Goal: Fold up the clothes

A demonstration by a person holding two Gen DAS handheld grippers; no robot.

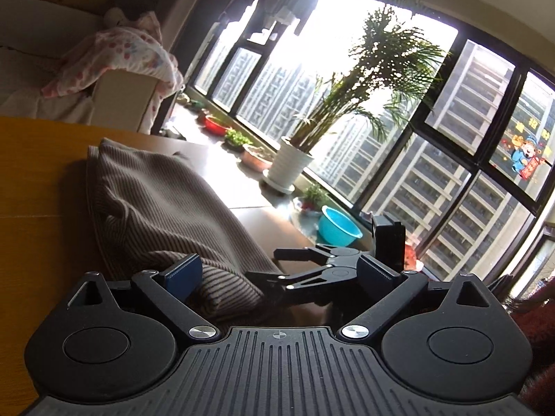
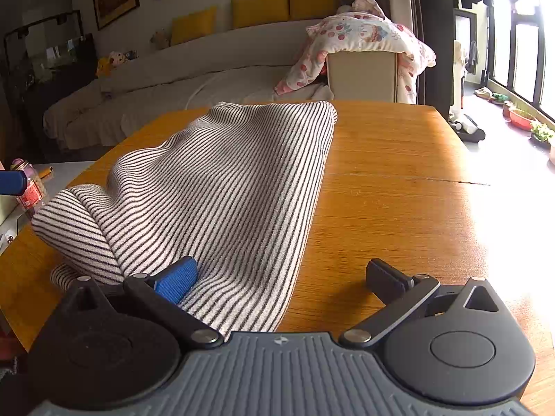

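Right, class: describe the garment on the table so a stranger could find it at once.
Start at the wooden table in front of the pale sofa. The striped garment lies on it, rumpled, near the open right gripper. It is the only cloth on the tabletop, with thin dark stripes on cream, unlike the cherry-print blanket draped over the sofa arm.

Each tool is matte black: a ribbed grey-black base plate with a small crosshair mark at twelve o'clock, two round housings, and silver screws on the linkage arms. The left tool (image 1: 279,274) and right tool (image 2: 282,277) carry blue finger pads (image 2: 177,279).
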